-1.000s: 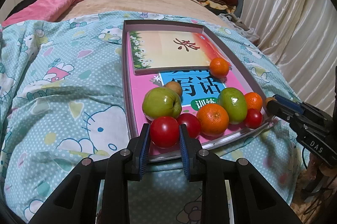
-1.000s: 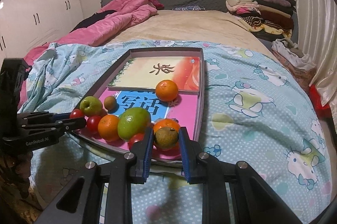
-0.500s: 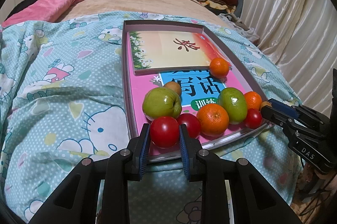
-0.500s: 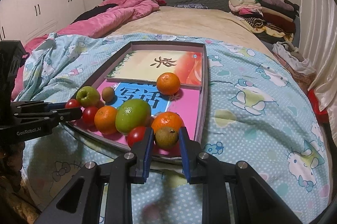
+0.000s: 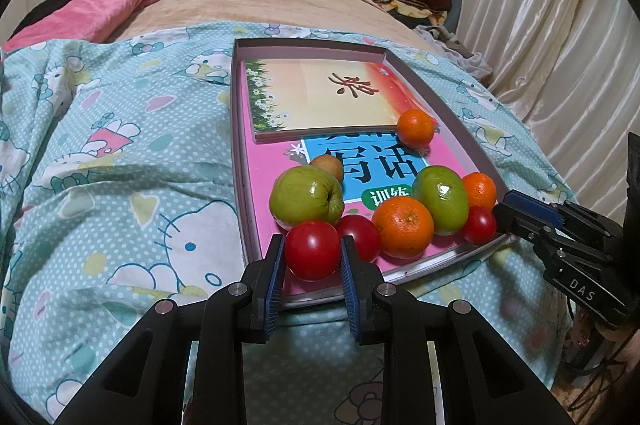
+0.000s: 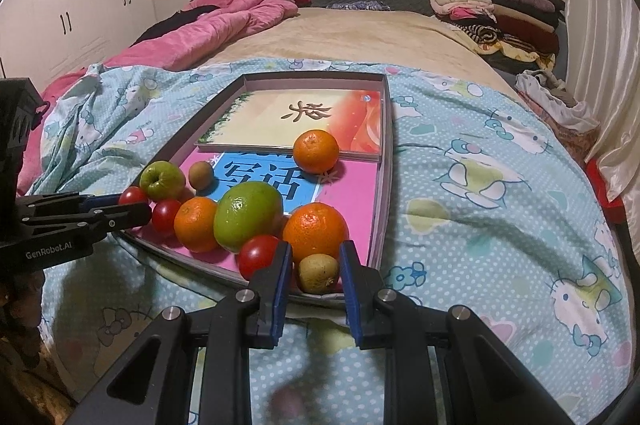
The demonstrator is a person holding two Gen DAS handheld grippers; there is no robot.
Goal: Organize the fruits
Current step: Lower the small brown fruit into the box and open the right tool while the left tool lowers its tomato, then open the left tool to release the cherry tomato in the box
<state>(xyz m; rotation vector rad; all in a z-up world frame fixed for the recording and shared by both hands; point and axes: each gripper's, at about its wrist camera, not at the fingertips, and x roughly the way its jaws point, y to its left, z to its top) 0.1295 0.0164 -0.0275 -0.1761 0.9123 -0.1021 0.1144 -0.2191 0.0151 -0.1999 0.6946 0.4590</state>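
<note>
A grey tray [image 5: 240, 129] lined with books lies on the bed. Its near end holds several fruits: green apples, oranges, red tomatoes and small brown kiwis. My left gripper [image 5: 312, 257] is shut on a red tomato [image 5: 312, 250] at the tray's near-left corner. My right gripper [image 6: 313, 267] stands around a small kiwi [image 6: 318, 273] that rests at the tray's near-right corner; small gaps show between the fruit and both pads, so it is open. An orange [image 6: 316, 231] sits just behind that kiwi. Each gripper shows in the other's view.
A lone orange [image 5: 415, 128] sits mid-tray against the upper book [image 5: 320, 93]. The tray lies on a blue cartoon-print sheet [image 5: 120, 185]. A pink quilt [image 6: 240, 5] and folded clothes [image 6: 492, 9] lie at the bed's head. Curtains [image 5: 560, 25] hang on the right.
The right gripper has lowered the kiwi to the tray's corner and its jaws have opened slightly off it. The left gripper has stayed shut on the tomato without moving.
</note>
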